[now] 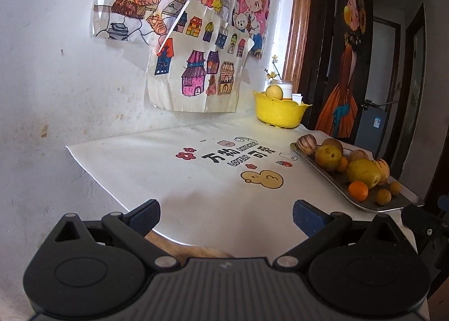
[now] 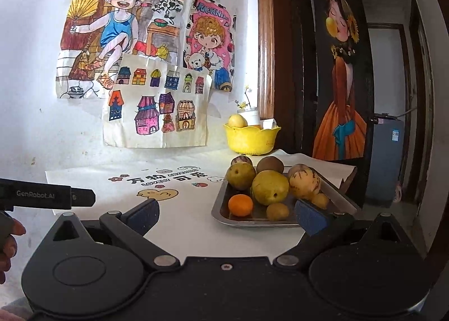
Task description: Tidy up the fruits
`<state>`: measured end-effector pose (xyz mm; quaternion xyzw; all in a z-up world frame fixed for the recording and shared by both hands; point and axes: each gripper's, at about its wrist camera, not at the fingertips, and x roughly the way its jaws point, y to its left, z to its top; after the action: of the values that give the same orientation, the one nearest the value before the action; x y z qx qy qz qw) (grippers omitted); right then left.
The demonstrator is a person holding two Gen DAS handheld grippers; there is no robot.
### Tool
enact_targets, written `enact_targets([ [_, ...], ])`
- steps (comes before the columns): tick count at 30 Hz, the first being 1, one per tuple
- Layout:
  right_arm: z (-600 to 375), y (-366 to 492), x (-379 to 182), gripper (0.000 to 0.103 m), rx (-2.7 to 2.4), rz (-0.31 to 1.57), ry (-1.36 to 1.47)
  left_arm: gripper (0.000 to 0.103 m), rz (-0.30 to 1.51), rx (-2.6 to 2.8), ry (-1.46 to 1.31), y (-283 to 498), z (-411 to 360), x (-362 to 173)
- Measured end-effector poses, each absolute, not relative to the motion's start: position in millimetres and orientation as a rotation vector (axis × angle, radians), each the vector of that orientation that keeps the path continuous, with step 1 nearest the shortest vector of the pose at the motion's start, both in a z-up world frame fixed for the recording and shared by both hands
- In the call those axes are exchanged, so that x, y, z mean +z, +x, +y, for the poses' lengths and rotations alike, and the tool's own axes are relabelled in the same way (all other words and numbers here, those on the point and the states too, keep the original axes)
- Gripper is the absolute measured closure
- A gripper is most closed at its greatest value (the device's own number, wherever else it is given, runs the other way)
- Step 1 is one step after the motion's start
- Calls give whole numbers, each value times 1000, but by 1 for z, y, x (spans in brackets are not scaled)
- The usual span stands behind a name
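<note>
A metal tray holds several fruits: an orange, yellow-green pears, a striped melon, brown kiwis and small yellow fruits. The tray also shows at the right in the left wrist view. A yellow basket at the back holds one pale yellow fruit. My right gripper is open and empty just in front of the tray. My left gripper is open and empty over the white mat, left of the tray.
A white printed mat covers the table against a wall with drawings. A white jar with yellow flowers stands behind the basket. A dark door with a painted figure is at the right. The left gripper's body shows at the left.
</note>
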<state>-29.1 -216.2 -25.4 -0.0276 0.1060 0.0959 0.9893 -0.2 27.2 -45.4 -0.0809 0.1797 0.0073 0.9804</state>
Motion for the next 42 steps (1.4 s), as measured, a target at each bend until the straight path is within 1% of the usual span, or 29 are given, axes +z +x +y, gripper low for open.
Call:
enact_targets([
  [42,-210,-35,-28,0,196,216,-63,0,353,25,-156,-12,33,-53],
])
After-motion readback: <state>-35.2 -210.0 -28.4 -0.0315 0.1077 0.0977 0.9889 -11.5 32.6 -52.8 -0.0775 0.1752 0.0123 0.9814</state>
